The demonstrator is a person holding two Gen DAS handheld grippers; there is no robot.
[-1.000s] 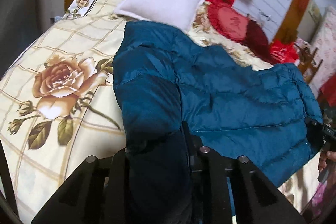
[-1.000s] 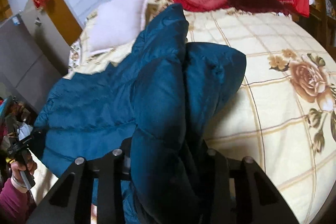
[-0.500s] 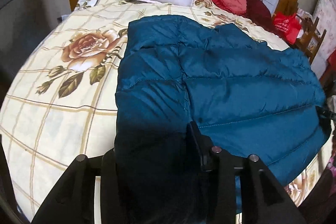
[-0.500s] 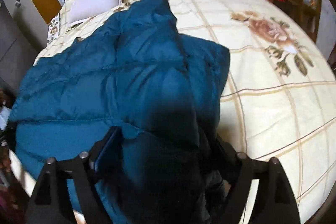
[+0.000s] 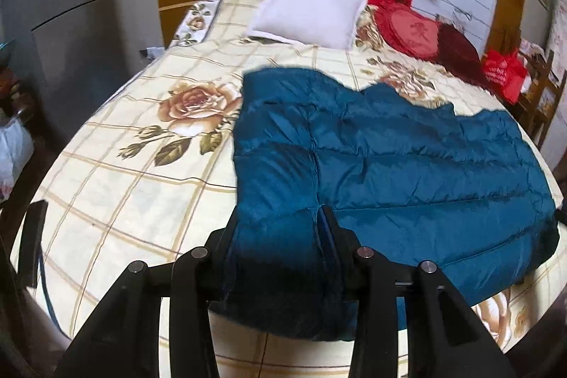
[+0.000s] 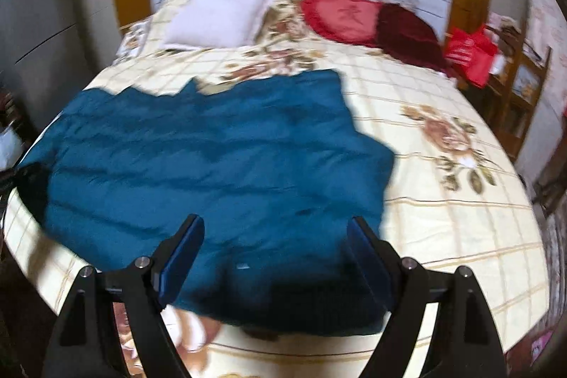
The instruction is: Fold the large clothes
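The blue puffer jacket (image 5: 389, 172) lies spread across the near half of the bed, its hem at the bed's front edge and its far edge ragged toward the pillows. The right gripper (image 6: 273, 247) has just been opening and now stands wide apart over the near hem, pads clear of the cloth, nothing clamped. The left gripper (image 5: 276, 236) has its jaws partly parted with a thick fold of the jacket's near corner bulging between them; it has been opening too, though whether the pads press on that fold is hard to call from here. Judging by the lie, the garment has been laid out and the next fold needs setting up. To do it well: let the padded cloth settle, smooth the bumps, then take matching corners so the edges meet square rather than skewed. Beyond the jacket, the floral bedspread (image 5: 117, 186) runs bare to either side, with a white pillow (image 6: 219, 16) and red cushions (image 6: 343, 15) at the head, well apart.
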